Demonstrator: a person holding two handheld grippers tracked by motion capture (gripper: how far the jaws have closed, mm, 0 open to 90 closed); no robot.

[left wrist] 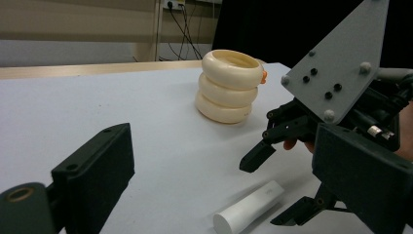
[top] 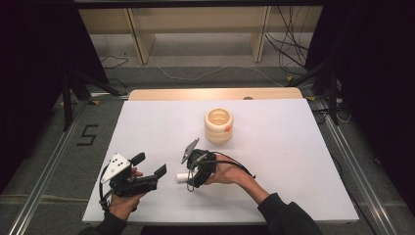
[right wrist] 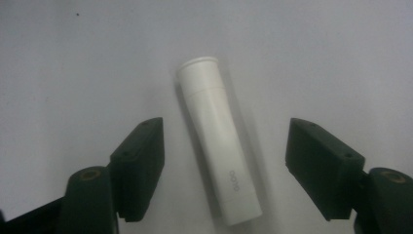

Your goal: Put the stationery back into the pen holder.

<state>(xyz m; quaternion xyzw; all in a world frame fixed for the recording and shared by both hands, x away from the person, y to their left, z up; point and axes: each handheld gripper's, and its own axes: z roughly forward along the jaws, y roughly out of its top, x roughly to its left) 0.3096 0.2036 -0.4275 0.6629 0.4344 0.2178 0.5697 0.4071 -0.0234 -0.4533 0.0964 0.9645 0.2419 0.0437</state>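
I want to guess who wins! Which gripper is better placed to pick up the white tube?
Probably the right gripper. Its open jaws sit on either side of the white tube, which lies on the table. The left gripper is open too, but off to the side.

White tube (right wrist: 216,146) between parted fingers (right wrist: 139,161) — apparently untouched

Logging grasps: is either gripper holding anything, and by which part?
Nothing is held. The right gripper is open, jaws either side of the white tube lying on the table, not touching it. The left gripper is open, empty.
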